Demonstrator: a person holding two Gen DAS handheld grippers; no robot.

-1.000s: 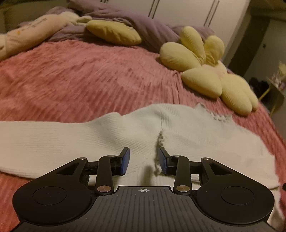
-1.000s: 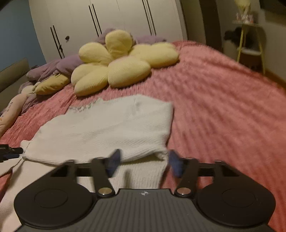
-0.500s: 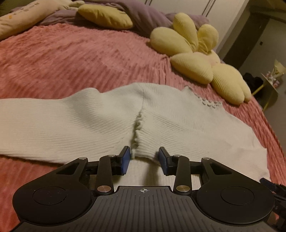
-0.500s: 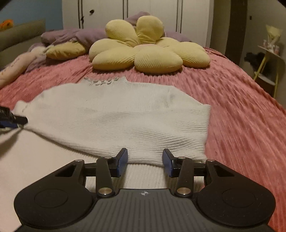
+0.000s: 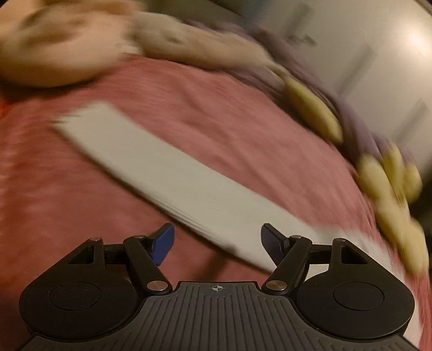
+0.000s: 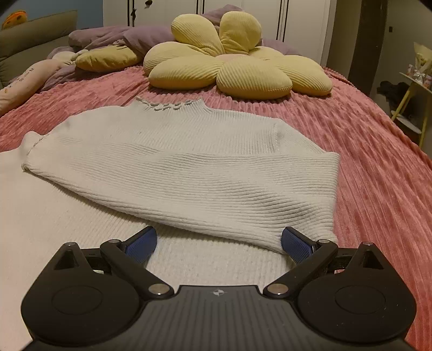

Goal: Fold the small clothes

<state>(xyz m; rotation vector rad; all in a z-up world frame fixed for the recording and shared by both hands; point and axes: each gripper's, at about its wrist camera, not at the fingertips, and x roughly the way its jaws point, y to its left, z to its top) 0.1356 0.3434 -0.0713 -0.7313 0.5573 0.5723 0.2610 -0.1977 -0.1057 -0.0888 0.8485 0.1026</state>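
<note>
A cream ribbed sweater [image 6: 189,172] lies flat on the pink bedspread [image 6: 378,167], its right sleeve folded across the body. My right gripper [image 6: 218,243] hovers over the sweater's lower body with its jaws opening wide; the folded sleeve's edge lies just ahead of the pads, untouched. In the blurred left wrist view, the sweater's long left sleeve [image 5: 167,175] stretches out diagonally over the bedspread [image 5: 216,113]. My left gripper [image 5: 217,244] is above that sleeve near its body end, its jaws opening, with nothing pinched between them.
A yellow flower-shaped cushion [image 6: 232,62] sits beyond the sweater's collar. Purple bedding [image 6: 129,37] and a cream body pillow [image 6: 29,78] lie at the head of the bed. White wardrobe doors [image 6: 167,10] stand behind. A small side table [image 6: 415,89] stands off the bed's right edge.
My left gripper swung left from the sweater's armpit seam to over the outstretched sleeve, rolled, and spread its jaws. The right gripper's jaws widened over the folded sleeve's edge.
</note>
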